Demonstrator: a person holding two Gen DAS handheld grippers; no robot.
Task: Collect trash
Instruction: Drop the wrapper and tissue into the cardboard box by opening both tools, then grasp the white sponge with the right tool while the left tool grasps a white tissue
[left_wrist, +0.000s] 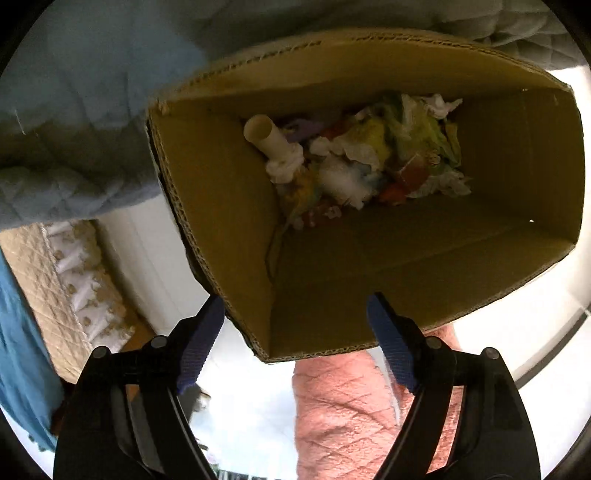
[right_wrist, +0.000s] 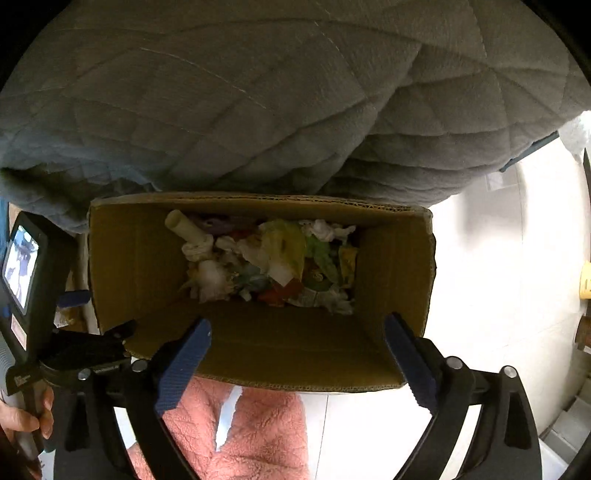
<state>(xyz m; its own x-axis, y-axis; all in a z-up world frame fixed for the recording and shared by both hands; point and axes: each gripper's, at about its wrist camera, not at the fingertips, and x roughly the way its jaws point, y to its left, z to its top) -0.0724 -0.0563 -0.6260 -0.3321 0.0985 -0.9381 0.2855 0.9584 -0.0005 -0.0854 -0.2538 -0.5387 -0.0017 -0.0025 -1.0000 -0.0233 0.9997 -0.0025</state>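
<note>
An open cardboard box (left_wrist: 221, 206) (right_wrist: 129, 258) stands on the floor below both grippers. Its bottom holds a heap of trash (left_wrist: 369, 158) (right_wrist: 273, 258): crumpled white tissues, yellow, green and red wrappers, and a pale cardboard tube (left_wrist: 264, 134) (right_wrist: 181, 223) leaning in the left corner. My left gripper (left_wrist: 295, 299) hangs open over the box's near left corner, with nothing between its blue pads. My right gripper (right_wrist: 299, 319) is open over the near wall, also empty. In the right wrist view a hand (right_wrist: 22, 421) holds the left gripper's handle at the left edge.
A grey-blue quilted blanket (left_wrist: 74, 92) (right_wrist: 258, 92) hangs just behind the box. Pink fuzzy fabric (left_wrist: 351, 406) (right_wrist: 258, 424) lies in front of it. White floor (right_wrist: 498, 258) spreads to the right. A beige quilted cloth with lace trim (left_wrist: 55, 277) lies to the left.
</note>
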